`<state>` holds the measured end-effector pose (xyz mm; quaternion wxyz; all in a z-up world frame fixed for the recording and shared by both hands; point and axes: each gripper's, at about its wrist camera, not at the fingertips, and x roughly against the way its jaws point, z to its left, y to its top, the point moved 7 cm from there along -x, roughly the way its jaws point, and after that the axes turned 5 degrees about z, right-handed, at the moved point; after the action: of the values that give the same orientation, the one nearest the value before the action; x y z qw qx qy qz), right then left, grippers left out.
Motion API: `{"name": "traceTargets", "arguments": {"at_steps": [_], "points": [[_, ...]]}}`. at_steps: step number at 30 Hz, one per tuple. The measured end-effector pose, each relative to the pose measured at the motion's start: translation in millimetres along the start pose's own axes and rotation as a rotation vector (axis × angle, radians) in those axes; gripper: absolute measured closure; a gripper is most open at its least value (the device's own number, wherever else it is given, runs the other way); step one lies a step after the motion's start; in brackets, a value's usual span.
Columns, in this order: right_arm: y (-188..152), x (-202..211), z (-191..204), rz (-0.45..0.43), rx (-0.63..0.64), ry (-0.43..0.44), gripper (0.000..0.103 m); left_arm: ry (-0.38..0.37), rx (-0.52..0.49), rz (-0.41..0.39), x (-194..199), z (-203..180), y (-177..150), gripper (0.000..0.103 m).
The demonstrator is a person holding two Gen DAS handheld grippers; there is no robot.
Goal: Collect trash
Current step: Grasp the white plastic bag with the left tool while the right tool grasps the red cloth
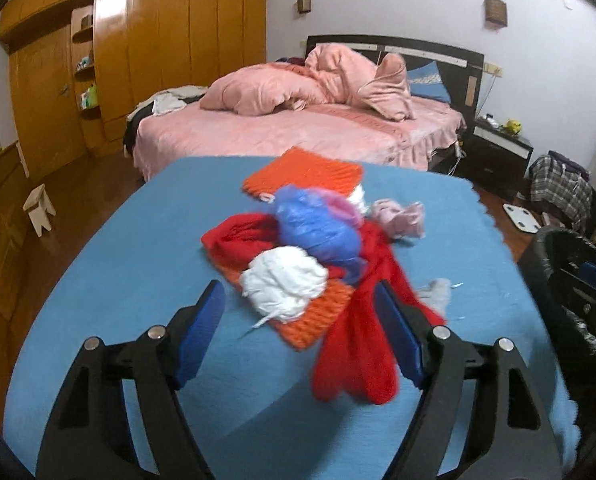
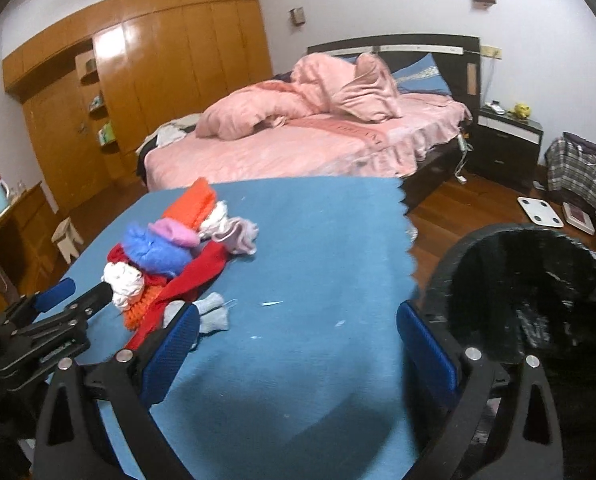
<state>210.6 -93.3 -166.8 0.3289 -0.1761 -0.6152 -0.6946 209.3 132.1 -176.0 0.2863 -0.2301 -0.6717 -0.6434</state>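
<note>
A pile lies on a blue-covered table (image 1: pixel 118 264): a white crumpled wad (image 1: pixel 284 286), a blue crumpled plastic bag (image 1: pixel 317 228), a pink crumpled piece (image 1: pixel 399 216), red cloth (image 1: pixel 361 340) and orange knitted pieces (image 1: pixel 305 172). My left gripper (image 1: pixel 299 320) is open and empty, just short of the white wad. My right gripper (image 2: pixel 298 324) is open and empty over the table's right part, by a bin lined with a black bag (image 2: pixel 537 292). The pile (image 2: pixel 158 252) and the left gripper (image 2: pixel 64 300) show in the right wrist view. Small scraps (image 2: pixel 272 303) lie on the cloth.
A grey sock (image 2: pixel 212 312) lies near the pile. Behind the table stand a pink bed (image 1: pixel 298 120), a wooden wardrobe (image 1: pixel 138 40) and a dark nightstand (image 1: pixel 497 148). A small stool (image 1: pixel 38 208), a white scale (image 1: pixel 521 218) and a checked bag (image 1: pixel 557 188) are on the floor.
</note>
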Motion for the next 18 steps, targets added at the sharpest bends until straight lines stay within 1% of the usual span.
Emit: {"name": "traceTargets", "arguments": {"at_steps": [6, 8, 11, 12, 16, 18], "points": [[-2.9, -18.2, 8.6, 0.032, 0.013, 0.002, 0.006, 0.0, 0.004, 0.026, -23.3, 3.1, 1.7, 0.029], [-3.8, -22.8, 10.2, 0.041, 0.016, 0.002, 0.006, -0.001, 0.007, 0.036, -29.0, 2.8, 1.2, 0.032], [-5.7, -26.6, 10.6, 0.051, 0.022, -0.002, 0.006, -0.01, 0.011, 0.067, -39.0, 2.0, -2.0, 0.047], [-6.6, -27.4, 10.4, 0.053, 0.022, -0.003, 0.006, -0.014, 0.011, 0.076, -41.3, 1.8, -3.0, 0.054], [-8.3, -30.5, 13.1, 0.059, 0.029, -0.002, 0.006, -0.023, 0.02, 0.072, -40.0, 2.3, -5.2, 0.063], [-8.3, -30.9, 16.1, 0.059, 0.035, 0.001, 0.006, -0.023, 0.026, 0.064, -37.6, 3.1, -5.6, 0.066]]}}
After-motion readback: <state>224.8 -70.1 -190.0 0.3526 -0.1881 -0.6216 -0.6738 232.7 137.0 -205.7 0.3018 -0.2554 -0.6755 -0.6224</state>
